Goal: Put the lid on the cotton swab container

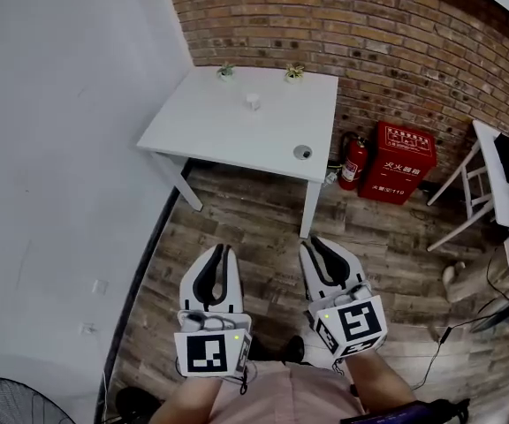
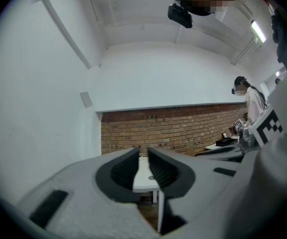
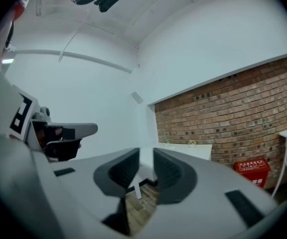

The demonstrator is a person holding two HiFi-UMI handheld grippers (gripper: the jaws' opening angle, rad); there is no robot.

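Observation:
Far ahead stands a white table point(image 1: 219, 131). A small white cotton swab container point(image 1: 253, 102) sits near its middle, and a round lid point(image 1: 302, 152) lies apart from it by the near right corner. Both grippers are held low by the person's body, well short of the table. My left gripper point(image 1: 225, 250) point(image 2: 143, 151) is shut and empty. My right gripper point(image 1: 313, 242) point(image 3: 146, 151) shows a narrow slit between its pads, with nothing in it. The table top point(image 3: 193, 151) appears beyond the right jaws.
Two small plants point(image 1: 226, 71) point(image 1: 294, 72) stand at the table's back edge by the brick wall. A fire extinguisher point(image 1: 352, 160) and red box point(image 1: 405, 162) stand right of the table. Another white table point(image 1: 502, 162) is at far right. A person point(image 2: 250, 101) stands beyond.

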